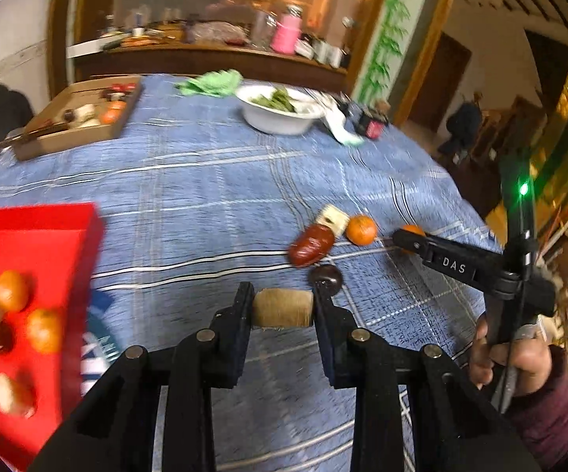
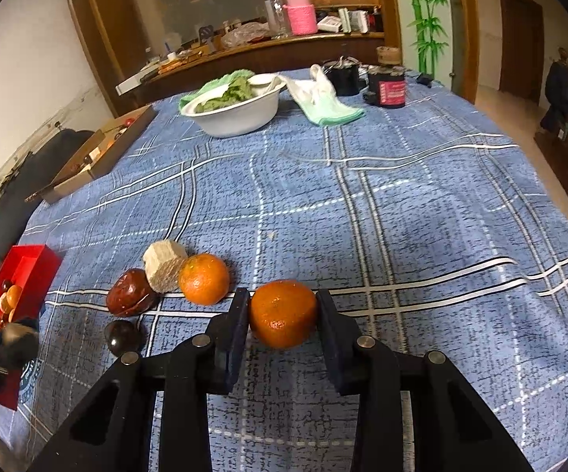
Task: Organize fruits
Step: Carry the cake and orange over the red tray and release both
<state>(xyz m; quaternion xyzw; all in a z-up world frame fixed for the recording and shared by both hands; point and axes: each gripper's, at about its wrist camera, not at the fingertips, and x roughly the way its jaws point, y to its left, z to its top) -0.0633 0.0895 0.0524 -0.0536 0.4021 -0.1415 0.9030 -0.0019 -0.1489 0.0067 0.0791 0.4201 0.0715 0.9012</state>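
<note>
- Left claw (image 1: 283,308) clenched on a tan cylindrical piece (image 1: 282,308), held above the blue plaid bench (image 1: 213,181).
- Right claw (image 2: 283,312) clamped on an orange (image 2: 283,313) low at the bench.
- Loose just beside: second orange (image 2: 204,278), beige chunk (image 2: 164,265), red date (image 2: 130,293), dark round fruit (image 2: 122,336).
- Red tray (image 1: 36,244), left, holds more fruit.

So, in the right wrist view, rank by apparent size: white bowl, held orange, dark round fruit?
1. white bowl, though farthest away
2. held orange, nearest the camera, so enlarged
3. dark round fruit
</note>
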